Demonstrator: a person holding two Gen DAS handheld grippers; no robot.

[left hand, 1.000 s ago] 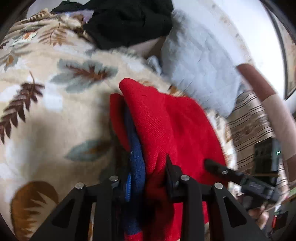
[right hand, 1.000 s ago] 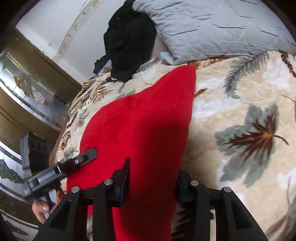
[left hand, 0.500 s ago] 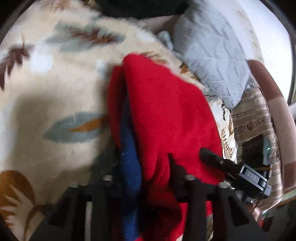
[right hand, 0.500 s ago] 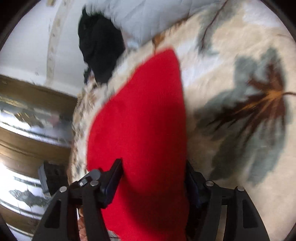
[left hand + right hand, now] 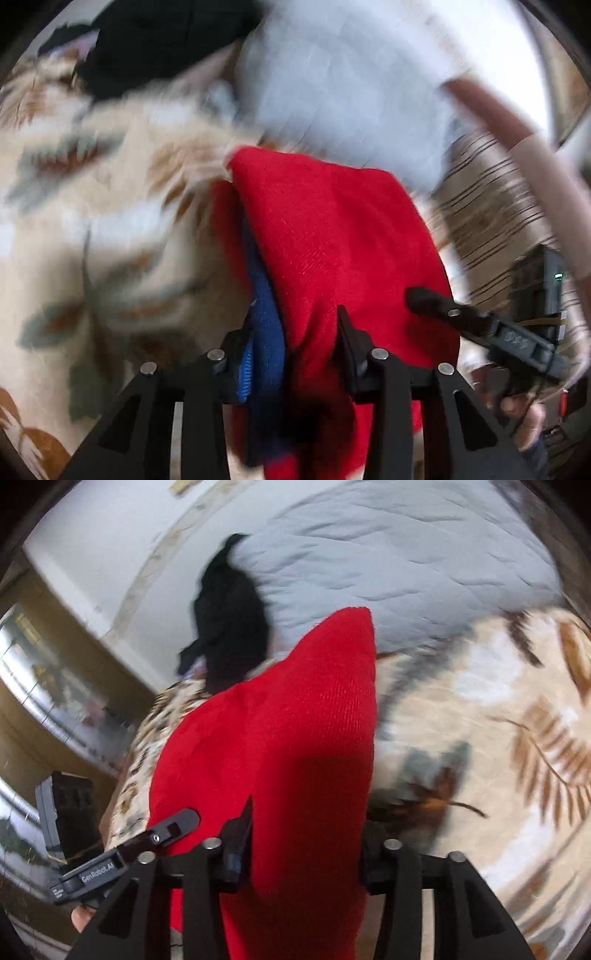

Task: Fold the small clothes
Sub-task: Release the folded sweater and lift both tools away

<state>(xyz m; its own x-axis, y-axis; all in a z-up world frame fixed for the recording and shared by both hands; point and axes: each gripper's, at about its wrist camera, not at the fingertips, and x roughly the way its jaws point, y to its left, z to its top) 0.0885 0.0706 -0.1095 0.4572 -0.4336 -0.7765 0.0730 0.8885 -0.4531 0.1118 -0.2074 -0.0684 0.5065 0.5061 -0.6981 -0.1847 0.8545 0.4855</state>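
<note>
the leaf-print blanket (image 5: 480, 716) covers the bed and serves as the landmark; a grey quilted pillow (image 5: 406, 554) and a black garment (image 5: 229, 627) lie at its far edge. the red knitted garment (image 5: 295, 738) is lifted off the blanket, already doubled over, with a blue band (image 5: 266, 332) showing inside the fold. the left gripper (image 5: 291, 354) and right gripper (image 5: 306, 842) each pinch its near edge. laying it down flat looks left to do.
</note>
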